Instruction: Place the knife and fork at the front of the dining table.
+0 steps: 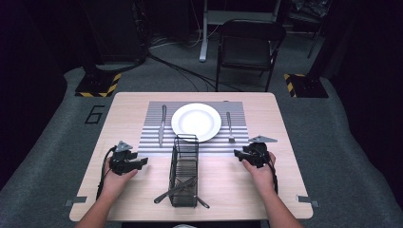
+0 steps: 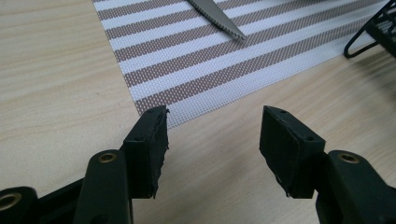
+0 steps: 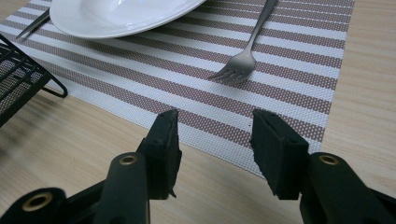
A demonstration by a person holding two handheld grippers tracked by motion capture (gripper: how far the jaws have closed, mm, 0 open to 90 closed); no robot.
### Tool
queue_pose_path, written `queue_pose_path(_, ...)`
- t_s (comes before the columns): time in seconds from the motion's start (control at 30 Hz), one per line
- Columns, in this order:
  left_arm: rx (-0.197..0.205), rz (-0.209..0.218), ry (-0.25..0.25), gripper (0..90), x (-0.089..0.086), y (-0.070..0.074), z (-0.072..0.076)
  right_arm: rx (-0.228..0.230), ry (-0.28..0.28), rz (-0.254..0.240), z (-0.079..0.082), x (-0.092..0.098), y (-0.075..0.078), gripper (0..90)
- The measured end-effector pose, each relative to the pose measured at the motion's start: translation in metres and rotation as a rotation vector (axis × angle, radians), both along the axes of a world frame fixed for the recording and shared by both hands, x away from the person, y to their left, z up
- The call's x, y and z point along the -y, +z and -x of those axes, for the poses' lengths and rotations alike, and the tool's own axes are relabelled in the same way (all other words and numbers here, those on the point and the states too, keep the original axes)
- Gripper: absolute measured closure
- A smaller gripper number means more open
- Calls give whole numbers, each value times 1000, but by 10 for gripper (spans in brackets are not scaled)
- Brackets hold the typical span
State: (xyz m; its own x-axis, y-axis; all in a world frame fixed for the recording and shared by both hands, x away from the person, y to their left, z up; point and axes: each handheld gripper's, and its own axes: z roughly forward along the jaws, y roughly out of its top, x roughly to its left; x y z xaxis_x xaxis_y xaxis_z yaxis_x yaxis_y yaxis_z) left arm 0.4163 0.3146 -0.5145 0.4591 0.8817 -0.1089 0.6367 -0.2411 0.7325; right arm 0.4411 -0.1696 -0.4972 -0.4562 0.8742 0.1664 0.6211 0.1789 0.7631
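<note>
Both grippers sit low over the wooden table (image 1: 266, 107), one on each side of the black wire caddy (image 1: 184, 168). From above, the left gripper (image 1: 142, 162) is held near the left edge, pointing inward toward the caddy; in the left gripper view its jaws stand well apart with nothing between them, the near corner of the striped placemat (image 2: 224, 56) just beyond their tips and the serrated tip of the knife (image 2: 219, 18) lying on the mat farther off. From above, the right gripper (image 1: 236, 153) mirrors it on the other side, just off the mat's near right corner; in the right gripper view its jaws are parted too, a little narrower, empty, with the mat's edge running under them. The fork (image 3: 245, 53) lies on the mat near those jaws, tines toward the gripper, just beside the white plate (image 3: 116, 18). From above, the plate sits in the middle of the mat, knife to its left and fork to its right. The caddy stands touching the mat's near edge, and a few pieces of cutlery (image 1: 178, 190) lie crossed in and under its near end.
</note>
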Motion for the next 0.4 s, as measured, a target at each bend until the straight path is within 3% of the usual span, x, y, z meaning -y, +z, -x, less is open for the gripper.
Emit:
queue_pose_path(0.3,-12,-19,1,418,-1,-2,0,-11,1,4,-1,-1,-2,504)
queue_pose_path(0.4,-6,-13,25,416,-4,-3,-2,-9,-8,10,-2,1,-3,490)
